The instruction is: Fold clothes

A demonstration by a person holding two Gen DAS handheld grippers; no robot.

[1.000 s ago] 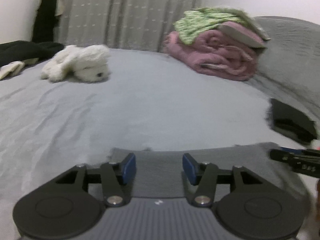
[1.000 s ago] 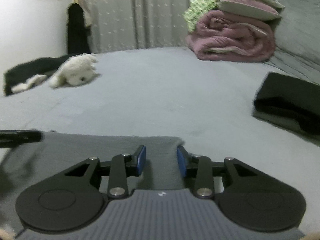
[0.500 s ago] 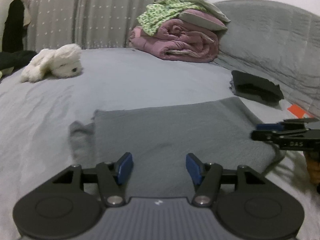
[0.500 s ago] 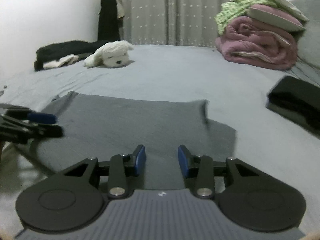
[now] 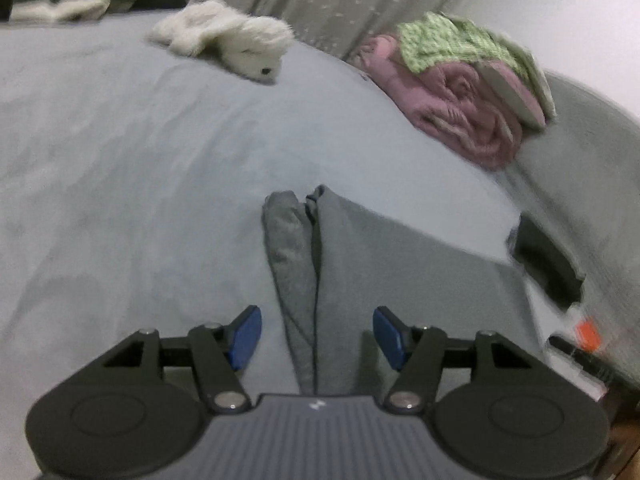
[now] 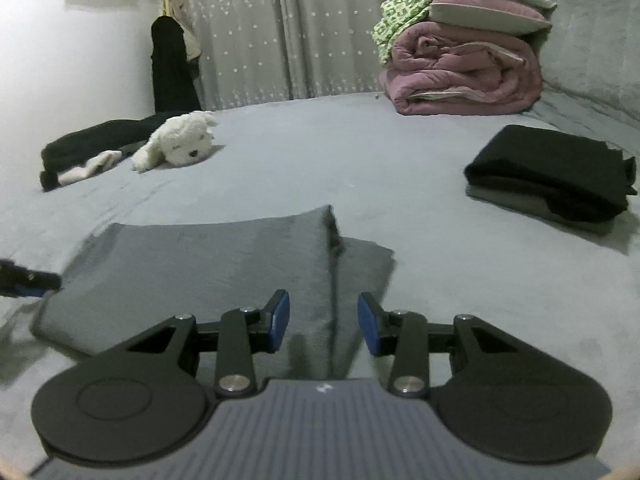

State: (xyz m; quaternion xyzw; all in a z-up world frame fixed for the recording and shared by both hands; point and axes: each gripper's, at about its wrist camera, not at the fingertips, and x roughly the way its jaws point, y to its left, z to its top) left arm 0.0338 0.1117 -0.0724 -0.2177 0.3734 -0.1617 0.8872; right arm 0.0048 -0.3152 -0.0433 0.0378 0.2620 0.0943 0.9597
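A grey garment lies folded flat on the bed, one narrow sleeve sticking out along its left edge. My left gripper hovers open over that edge, and its blue pads touch nothing. In the right wrist view the same grey garment spreads to the left, with a lower flap showing past its right edge. My right gripper stands open above that edge with nothing pinched. The tip of the left gripper pokes in at the far left.
A white plush dog and dark clothes lie at the far left of the bed. A pink quilt stack topped with green cloth sits by the grey headboard. A folded black garment rests on the right.
Both grippers drew back from the garment's near edge, so more of it shows. The left one swung to the left edge, rolled, and its jaws widened a little.
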